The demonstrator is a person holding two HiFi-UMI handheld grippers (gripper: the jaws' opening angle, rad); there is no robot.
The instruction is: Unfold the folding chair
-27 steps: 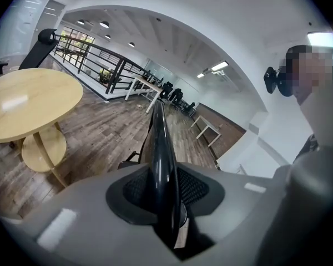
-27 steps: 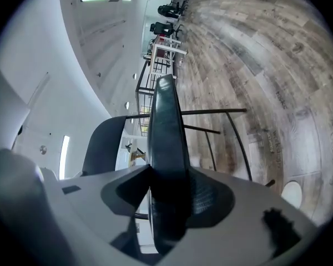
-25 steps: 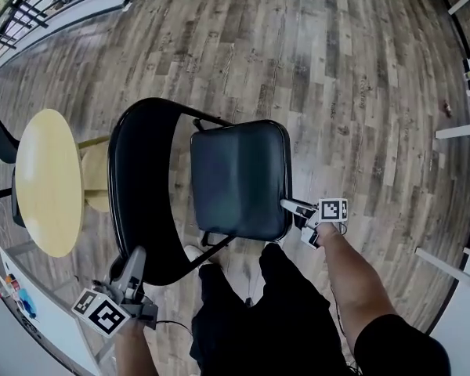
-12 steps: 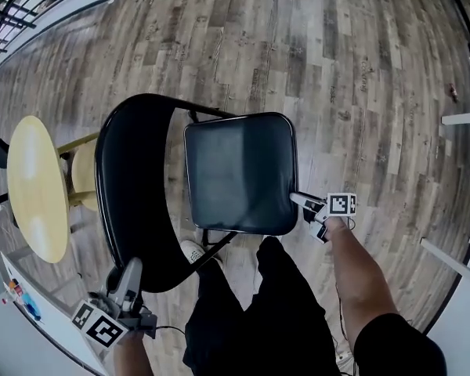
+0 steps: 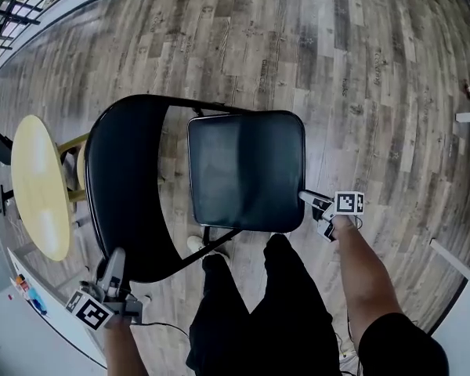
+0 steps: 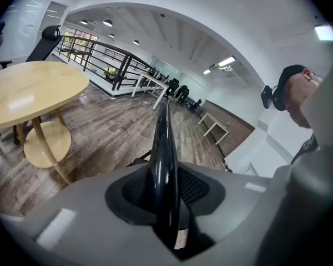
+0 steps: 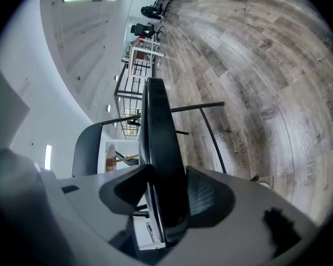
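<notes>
The head view shows the folding chair [image 5: 219, 178] standing open on the wood floor [image 5: 337, 53] beside a round table [image 5: 39, 186]; the left gripper [image 5: 113, 266] reaches its backrest [image 5: 124, 163] and the right gripper [image 5: 308, 199] a corner of its seat [image 5: 247, 163], but the grips are too small to read there. The left gripper view shows that gripper's jaws, just eased slightly apart, with pads against the thin backrest edge; the right gripper view shows wide jaws, lately opened further, pressed on the thick seat edge.
</notes>
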